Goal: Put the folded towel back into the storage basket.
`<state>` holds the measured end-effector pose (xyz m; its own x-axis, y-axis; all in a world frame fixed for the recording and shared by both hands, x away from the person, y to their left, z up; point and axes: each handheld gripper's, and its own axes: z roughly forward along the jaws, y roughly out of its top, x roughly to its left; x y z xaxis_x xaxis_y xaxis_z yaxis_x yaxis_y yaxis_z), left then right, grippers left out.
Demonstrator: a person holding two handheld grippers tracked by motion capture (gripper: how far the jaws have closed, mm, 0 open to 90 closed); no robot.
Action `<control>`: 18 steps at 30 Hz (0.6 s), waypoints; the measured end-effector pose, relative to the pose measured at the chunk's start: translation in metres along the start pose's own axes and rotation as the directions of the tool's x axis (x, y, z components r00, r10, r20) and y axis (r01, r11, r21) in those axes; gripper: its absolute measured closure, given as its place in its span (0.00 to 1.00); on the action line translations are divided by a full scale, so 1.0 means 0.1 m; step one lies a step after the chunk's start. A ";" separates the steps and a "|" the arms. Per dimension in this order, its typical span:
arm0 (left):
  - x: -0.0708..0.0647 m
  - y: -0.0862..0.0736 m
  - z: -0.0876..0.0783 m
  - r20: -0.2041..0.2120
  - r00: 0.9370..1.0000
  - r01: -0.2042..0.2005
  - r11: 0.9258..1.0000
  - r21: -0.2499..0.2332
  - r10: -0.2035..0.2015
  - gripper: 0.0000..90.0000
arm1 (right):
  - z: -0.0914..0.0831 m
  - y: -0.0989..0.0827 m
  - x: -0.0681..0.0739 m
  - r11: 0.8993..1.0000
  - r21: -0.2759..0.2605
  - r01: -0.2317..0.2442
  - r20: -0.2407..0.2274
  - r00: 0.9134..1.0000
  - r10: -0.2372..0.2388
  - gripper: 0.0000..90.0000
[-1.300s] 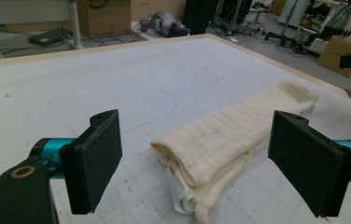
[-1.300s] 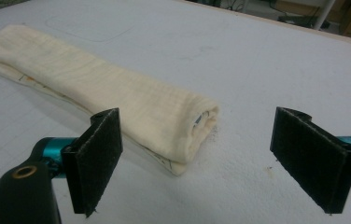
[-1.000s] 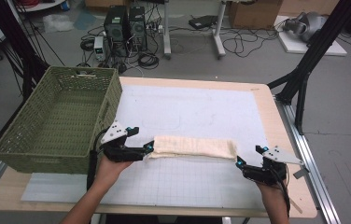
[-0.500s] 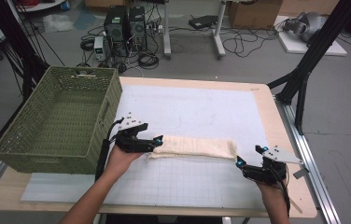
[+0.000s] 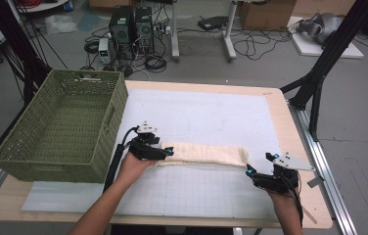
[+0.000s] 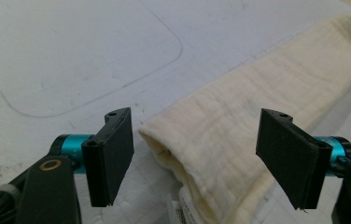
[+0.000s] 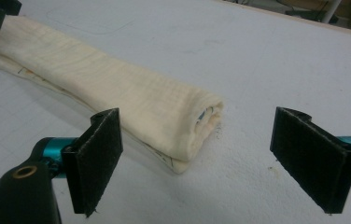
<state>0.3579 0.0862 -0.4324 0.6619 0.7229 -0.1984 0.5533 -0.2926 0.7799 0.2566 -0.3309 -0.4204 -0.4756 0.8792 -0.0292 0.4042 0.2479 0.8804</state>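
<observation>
At center frame, the left tool (image 5: 168,152) is closing its jaws, not yet gripping, around the near end of the folded cream towel (image 5: 204,154) lying crosswise on the counter (image 5: 211,112), while the right tool (image 5: 247,171) is waiting released.

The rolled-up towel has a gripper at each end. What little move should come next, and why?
Probably the left gripper should finish closing on its end of the cream towel. Its jaws have just been closing, and the towel's end lies between them, yet the pads do not press it. The right gripper stands open just short of the other end, so it would likely close in after.
</observation>
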 end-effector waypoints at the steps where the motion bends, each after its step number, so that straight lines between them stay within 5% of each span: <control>1: 0.00 -0.01 0.01 0.001 1.000 0.004 1.000 0.005 -0.004 0.31 | 0.00 0.00 0.00 1.000 0.001 -0.002 0.001 1.000 0.002 0.17; 9: -0.04 -0.05 0.08 -0.025 1.000 -0.018 0.998 0.058 0.020 0.33 | 0.00 -0.01 -0.02 1.000 0.004 -0.001 -0.001 1.000 0.001 0.17; 18: -0.12 -0.09 0.09 -0.050 0.995 -0.086 0.992 0.089 0.091 0.53 | 0.01 -0.01 -0.01 1.000 0.010 -0.004 0.001 1.000 0.004 0.17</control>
<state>0.3500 0.0745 -0.4426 0.6832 0.7238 -0.0964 0.5370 -0.4087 0.7380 0.2571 -0.3317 -0.4216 -0.4734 0.8805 -0.0261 0.4138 0.2485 0.8758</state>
